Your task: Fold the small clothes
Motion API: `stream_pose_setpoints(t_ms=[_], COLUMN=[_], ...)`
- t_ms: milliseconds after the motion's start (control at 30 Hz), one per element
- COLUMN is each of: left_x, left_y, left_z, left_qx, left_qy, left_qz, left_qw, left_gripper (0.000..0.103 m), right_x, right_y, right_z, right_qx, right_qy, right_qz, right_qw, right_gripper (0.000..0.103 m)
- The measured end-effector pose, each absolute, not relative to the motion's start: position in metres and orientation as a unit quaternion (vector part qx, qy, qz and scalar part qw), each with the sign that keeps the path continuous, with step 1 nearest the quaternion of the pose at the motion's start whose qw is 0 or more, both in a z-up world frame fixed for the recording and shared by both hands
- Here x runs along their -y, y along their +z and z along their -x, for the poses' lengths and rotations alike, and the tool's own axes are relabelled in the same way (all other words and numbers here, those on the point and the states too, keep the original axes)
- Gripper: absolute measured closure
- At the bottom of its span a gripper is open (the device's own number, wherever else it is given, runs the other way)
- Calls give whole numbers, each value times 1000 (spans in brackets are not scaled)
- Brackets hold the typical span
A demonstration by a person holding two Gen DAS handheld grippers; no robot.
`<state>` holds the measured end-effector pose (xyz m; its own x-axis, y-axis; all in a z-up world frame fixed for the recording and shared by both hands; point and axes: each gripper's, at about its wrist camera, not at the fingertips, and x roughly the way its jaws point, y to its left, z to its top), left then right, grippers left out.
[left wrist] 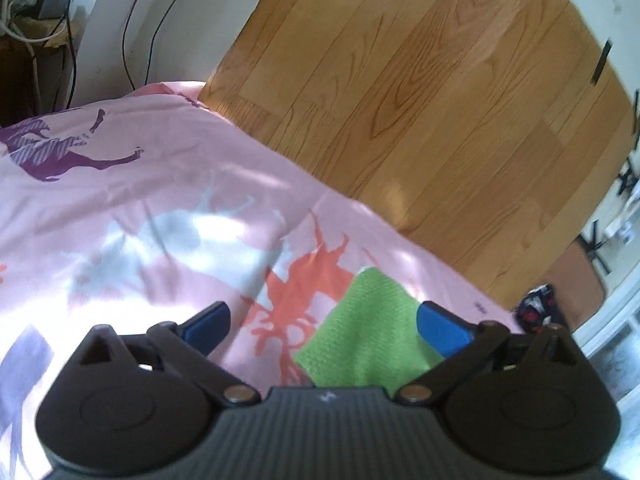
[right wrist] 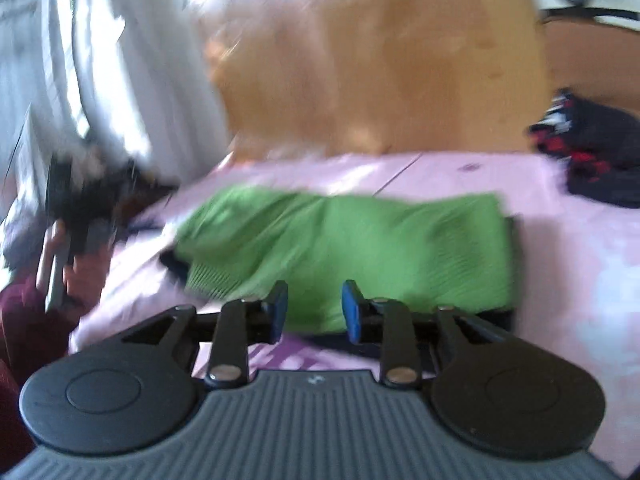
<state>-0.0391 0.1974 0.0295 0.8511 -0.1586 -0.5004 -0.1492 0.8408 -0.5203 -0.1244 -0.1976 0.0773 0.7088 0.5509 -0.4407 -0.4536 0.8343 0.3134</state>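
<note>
A green knitted garment [right wrist: 360,240] lies folded and flat on the pink bed sheet [right wrist: 560,280], with a dark layer showing under its edges. In the right wrist view, my right gripper [right wrist: 315,308] hovers at its near edge. Its blue pads stand a little apart with green cloth visible in the gap, and nothing is pinched. The picture is blurred. In the left wrist view, a corner of the green garment [left wrist: 368,328] lies between the fingers of my left gripper [left wrist: 324,328], which is open wide. The right pad [left wrist: 440,328] stands over the cloth's edge.
The pink sheet [left wrist: 160,168] carries coloured animal prints and ends at a wood floor [left wrist: 440,120]. A dark red-and-black heap of clothes [right wrist: 592,152] sits at the sheet's far right. Cables [left wrist: 136,40] hang by the white wall. At the left, a hand in a maroon sleeve [right wrist: 24,320] holds a blurred black device.
</note>
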Motion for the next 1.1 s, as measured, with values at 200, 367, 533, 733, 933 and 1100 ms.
stream_pose_setpoints(t_ms=[200,367,533,733,933,1100], left_x=[-191,-171,-155,-150,-173,-158], left_y=[15,29,64,39,49,90], left_z=[16,18,46,41,55,46], left_qx=[-316,-336,-310,-366,-341,-274], left_qy=[4,-35,-69,-17,10,-26], left_qz=[276,251,231,193,214,211], left_qw=[907,907,920,910,915,938], left_gripper=[17,91,92,88,63,55], right_x=[256,252,251,261,279,234], right_y=[75,47,68,70,54,87], right_z=[120,84,85,92,89,66], right_qx=[-227,-278,-248,-263,-277,-234], right_qy=[137,125,122,97,68,136], right_qz=[-207,-248,-211,-157,-222,-187], right_qw=[942,920,938,947,932,944], right_gripper=[41,69,93,100,96,95])
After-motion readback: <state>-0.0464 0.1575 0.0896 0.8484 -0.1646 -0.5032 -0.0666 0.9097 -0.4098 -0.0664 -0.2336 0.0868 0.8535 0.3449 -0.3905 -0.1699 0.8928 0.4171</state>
